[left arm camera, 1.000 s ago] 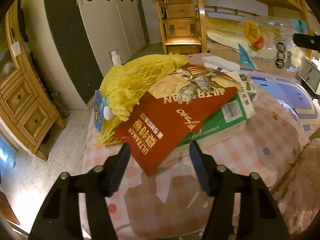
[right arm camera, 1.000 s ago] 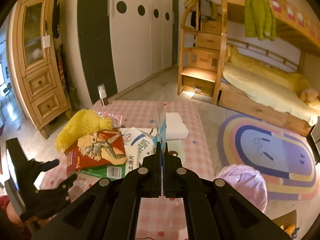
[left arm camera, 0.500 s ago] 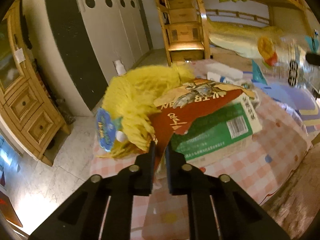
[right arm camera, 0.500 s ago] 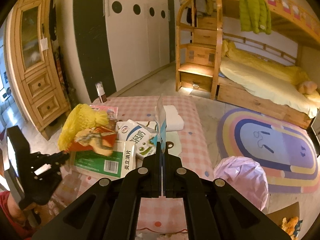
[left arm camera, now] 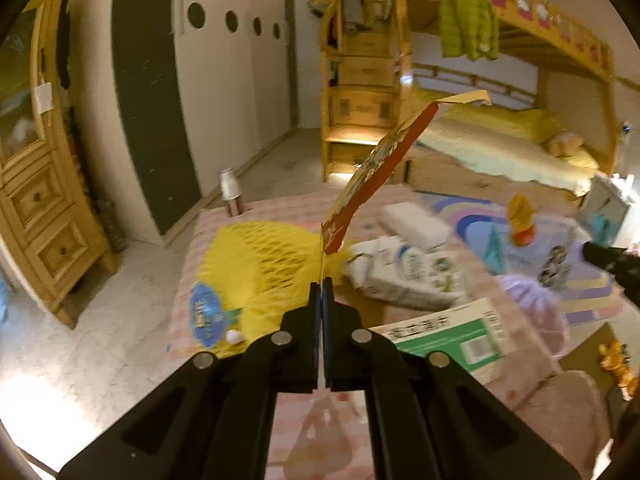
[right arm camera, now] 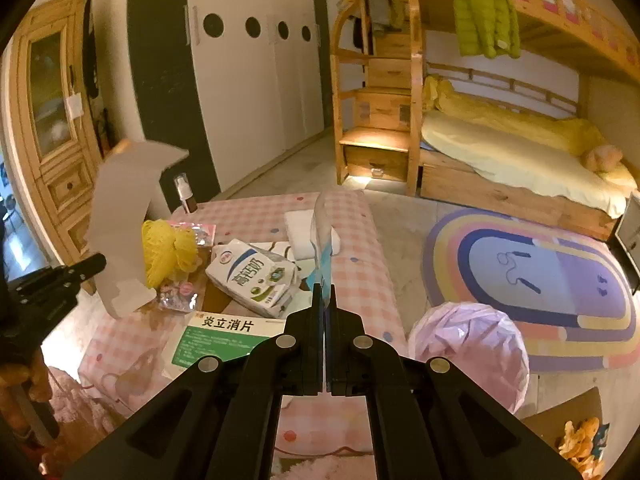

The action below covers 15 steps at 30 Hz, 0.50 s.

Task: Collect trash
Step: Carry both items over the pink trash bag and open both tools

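Red card [left arm camera: 376, 168], one green box [left arm camera: 448, 336].

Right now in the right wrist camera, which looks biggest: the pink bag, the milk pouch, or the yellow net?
1. pink bag, though it's nearer
2. milk pouch
3. yellow net

**Low table, bag beside it, bed behind**

The pink checked table [right arm camera: 256, 216] carries a yellow mesh net [right arm camera: 168, 248] at its left, a white milk pouch [right arm camera: 252, 276] in the middle, a white foam block [right arm camera: 304, 228] behind that, and a green-and-white medicine box [right arm camera: 220, 340] at the near edge. A small spray bottle [right arm camera: 186, 196] stands at the far left corner. A pink plastic bag [right arm camera: 468, 348] sits on the floor right of the table, before the oval rainbow rug [right arm camera: 540, 280]. The wooden bunk bed [right arm camera: 500, 152] stands behind.
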Available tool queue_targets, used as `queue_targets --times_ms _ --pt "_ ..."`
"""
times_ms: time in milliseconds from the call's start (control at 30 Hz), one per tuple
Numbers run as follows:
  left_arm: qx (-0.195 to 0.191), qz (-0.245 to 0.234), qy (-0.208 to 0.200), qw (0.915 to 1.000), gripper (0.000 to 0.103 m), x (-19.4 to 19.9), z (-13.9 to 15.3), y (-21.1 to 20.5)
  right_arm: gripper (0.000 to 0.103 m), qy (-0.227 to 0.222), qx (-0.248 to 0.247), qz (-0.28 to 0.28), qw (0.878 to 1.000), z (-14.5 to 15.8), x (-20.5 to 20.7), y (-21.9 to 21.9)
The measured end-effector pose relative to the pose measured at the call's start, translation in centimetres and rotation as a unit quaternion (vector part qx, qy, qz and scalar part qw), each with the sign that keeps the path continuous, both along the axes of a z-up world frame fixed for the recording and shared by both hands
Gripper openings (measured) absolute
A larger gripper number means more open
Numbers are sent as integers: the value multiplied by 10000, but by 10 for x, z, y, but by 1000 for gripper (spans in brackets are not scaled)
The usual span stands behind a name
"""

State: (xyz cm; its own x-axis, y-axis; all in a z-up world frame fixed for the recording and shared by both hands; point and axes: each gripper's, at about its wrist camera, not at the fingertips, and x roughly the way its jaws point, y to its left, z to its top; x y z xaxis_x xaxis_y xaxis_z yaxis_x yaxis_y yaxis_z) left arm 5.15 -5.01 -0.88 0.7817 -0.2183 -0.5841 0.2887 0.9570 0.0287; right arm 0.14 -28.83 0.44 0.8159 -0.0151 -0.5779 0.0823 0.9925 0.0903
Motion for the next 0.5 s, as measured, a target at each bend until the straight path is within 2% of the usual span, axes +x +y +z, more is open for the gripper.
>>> queue_targets --times_ms 100,233,367,500 --pt "-153 -294 -71 9994 0 -11 11 -16 0 -76 42 -113 9999 4 -7 -8" --pt "-395 -806 51 9960 0 -16 17 -48 0 -133 56 -359 9993 5 -21 -29" --pt "-420 -1282 249 9905 0 -15 7 -91 0 -56 85 -709 9974 -3 -34 -56" --pt "-360 -1856 509 9806 0 -14 -7 -150 0 78 162 -1148 9932 -18 -47 -91"
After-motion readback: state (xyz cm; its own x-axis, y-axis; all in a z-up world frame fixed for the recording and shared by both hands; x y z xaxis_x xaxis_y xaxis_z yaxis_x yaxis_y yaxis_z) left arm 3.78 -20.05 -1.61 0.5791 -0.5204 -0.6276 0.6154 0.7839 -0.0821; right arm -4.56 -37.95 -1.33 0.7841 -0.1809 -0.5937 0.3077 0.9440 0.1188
